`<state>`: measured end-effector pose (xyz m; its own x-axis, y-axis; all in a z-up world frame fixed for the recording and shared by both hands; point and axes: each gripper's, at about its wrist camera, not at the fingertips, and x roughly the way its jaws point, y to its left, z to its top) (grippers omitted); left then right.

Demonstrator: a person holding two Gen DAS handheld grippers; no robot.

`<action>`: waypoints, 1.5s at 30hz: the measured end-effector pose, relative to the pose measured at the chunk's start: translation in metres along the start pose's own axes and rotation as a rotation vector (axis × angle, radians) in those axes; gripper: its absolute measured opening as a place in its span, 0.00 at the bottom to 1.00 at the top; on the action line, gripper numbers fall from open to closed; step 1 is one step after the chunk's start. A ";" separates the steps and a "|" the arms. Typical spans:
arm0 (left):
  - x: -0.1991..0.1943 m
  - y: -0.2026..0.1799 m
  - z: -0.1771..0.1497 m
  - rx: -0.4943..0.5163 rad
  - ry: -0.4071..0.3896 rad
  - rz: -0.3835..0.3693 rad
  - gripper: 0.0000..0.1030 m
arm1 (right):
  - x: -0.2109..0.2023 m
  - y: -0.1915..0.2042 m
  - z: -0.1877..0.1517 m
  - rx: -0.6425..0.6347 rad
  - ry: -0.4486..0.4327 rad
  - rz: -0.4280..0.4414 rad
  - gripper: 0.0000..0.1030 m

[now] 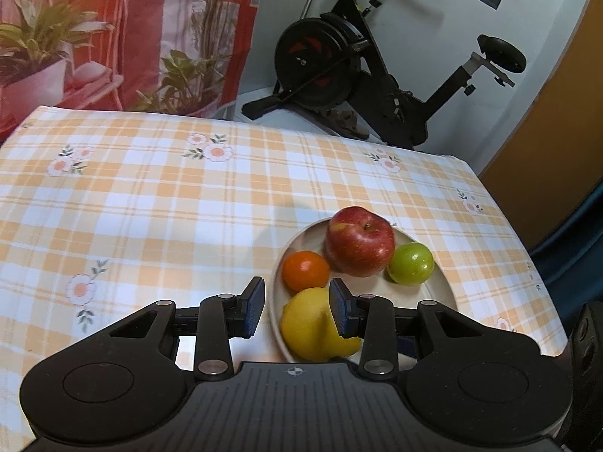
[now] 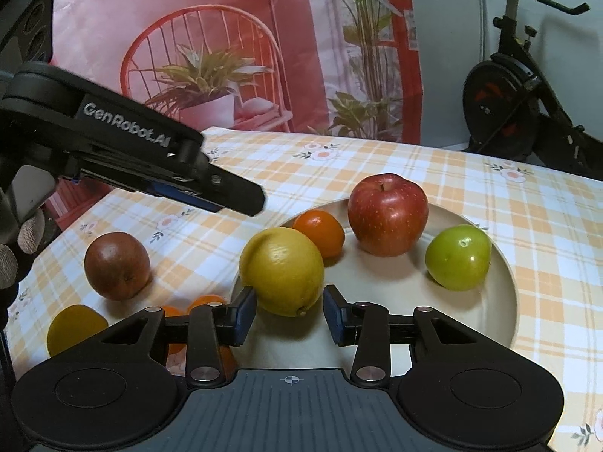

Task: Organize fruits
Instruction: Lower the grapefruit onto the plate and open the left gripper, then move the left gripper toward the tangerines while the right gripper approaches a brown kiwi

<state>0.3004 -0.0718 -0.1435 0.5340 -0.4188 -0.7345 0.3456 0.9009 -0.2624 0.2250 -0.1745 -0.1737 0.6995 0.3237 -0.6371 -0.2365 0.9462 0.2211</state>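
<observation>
A beige plate (image 1: 437, 293) (image 2: 471, 316) on the checked tablecloth holds a red apple (image 1: 360, 241) (image 2: 388, 214), a green apple (image 1: 410, 263) (image 2: 458, 258), a small orange (image 1: 305, 269) (image 2: 320, 233) and a lemon (image 1: 309, 324) (image 2: 282, 269) at its near rim. My left gripper (image 1: 296, 307) (image 2: 241, 199) hovers open over the plate's left rim with nothing between its pads. My right gripper (image 2: 290, 314) is open just short of the lemon, its pads not pressing on it. Off the plate lie a brown fruit (image 2: 117, 265), a yellow fruit (image 2: 75, 327) and small oranges (image 2: 205, 301).
The tablecloth (image 1: 150, 203) ends at the table's far edge. Behind it hang a red printed backdrop (image 2: 226, 56) and stands an exercise bike (image 1: 358, 75). A gloved hand (image 2: 26, 241) shows at the left edge of the right wrist view.
</observation>
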 end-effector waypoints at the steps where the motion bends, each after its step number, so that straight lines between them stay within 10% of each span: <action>1: -0.003 0.002 -0.002 0.001 -0.004 0.006 0.38 | -0.002 0.001 -0.001 0.001 -0.003 -0.002 0.36; 45: -0.085 0.001 -0.107 0.011 -0.185 0.179 0.39 | -0.070 0.015 -0.082 0.000 -0.148 0.007 0.34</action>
<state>0.1730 -0.0228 -0.1480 0.7188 -0.2673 -0.6417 0.2406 0.9617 -0.1311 0.1171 -0.1823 -0.1862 0.7897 0.3259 -0.5197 -0.2414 0.9439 0.2252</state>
